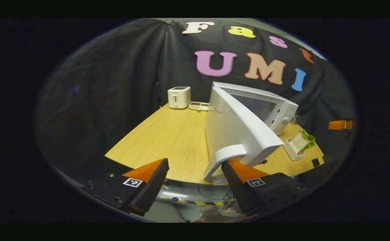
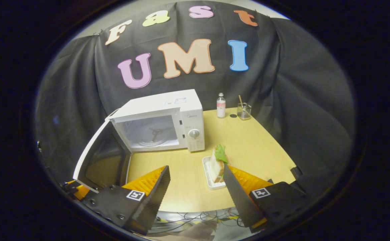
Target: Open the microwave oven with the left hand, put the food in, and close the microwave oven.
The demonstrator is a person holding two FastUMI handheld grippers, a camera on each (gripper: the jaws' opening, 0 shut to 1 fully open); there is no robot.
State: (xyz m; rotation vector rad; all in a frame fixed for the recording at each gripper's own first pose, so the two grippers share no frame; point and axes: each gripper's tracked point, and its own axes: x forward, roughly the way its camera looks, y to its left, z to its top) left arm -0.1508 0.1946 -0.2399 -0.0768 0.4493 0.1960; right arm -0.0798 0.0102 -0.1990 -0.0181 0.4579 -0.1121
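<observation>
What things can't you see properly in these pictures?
- Left gripper view: the open microwave door blocks most of the microwave and its inside.
- Left gripper view: the small tray beside the toaster is too small to tell what it holds.
- Right gripper view: the sandwich in its white dish is partly behind a finger of the right gripper.
- Right gripper view: the bottle label is too small.

White microwave (image 2: 158, 129) — pale wooden table (image 2: 255, 147) — green lettuce (image 2: 220, 153) on sandwich.
</observation>
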